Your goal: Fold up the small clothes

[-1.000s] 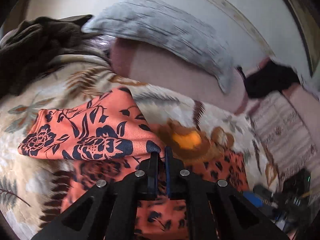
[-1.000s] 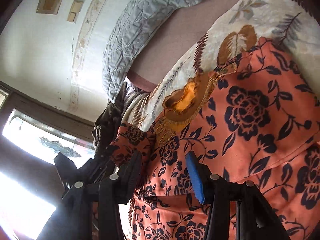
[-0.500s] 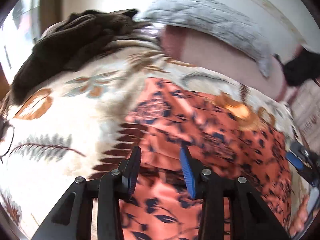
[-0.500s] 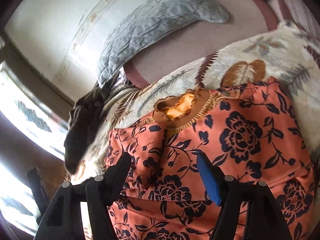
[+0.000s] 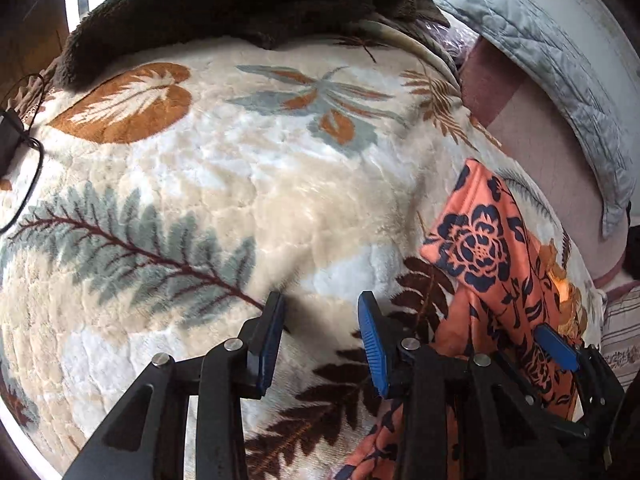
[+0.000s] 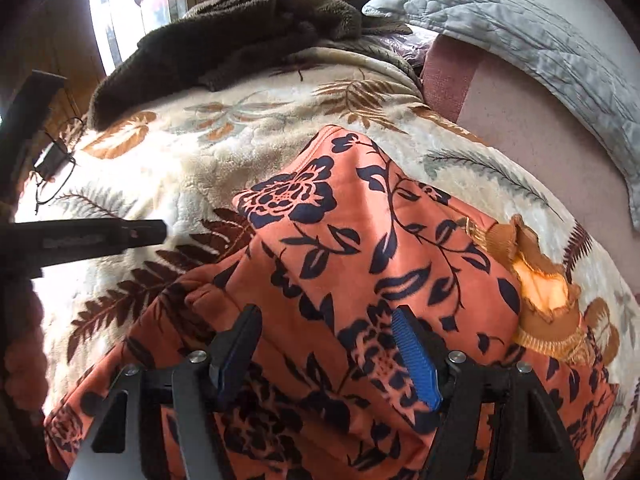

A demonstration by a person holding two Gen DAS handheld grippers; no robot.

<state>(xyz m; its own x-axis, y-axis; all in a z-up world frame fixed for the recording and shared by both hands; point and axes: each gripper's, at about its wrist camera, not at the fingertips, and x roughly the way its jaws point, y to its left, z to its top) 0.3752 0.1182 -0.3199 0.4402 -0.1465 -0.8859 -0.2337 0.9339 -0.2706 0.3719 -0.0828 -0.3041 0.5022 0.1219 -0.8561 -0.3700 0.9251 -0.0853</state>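
Swung leftward off the cloth, the left gripper (image 5: 320,316) now hangs with fingers spread wide and released over the leaf-print blanket (image 5: 224,168). Right gripper (image 6: 326,332) is likewise wide apart, holding nothing, above the orange flowered garment (image 6: 360,232) lying on the blanket. Beyond lie a brown fleece (image 6: 224,36) and grey pillow (image 6: 520,40).

The left gripper (image 5: 320,316) hangs with jaws apart over the cream leaf-print blanket (image 5: 224,184), holding nothing. At right lies the orange floral garment (image 5: 488,256), the right gripper (image 5: 560,350) upon it. A brown fleece (image 5: 248,4) sits along the top, a grey quilted pillow (image 5: 560,64) upper right.
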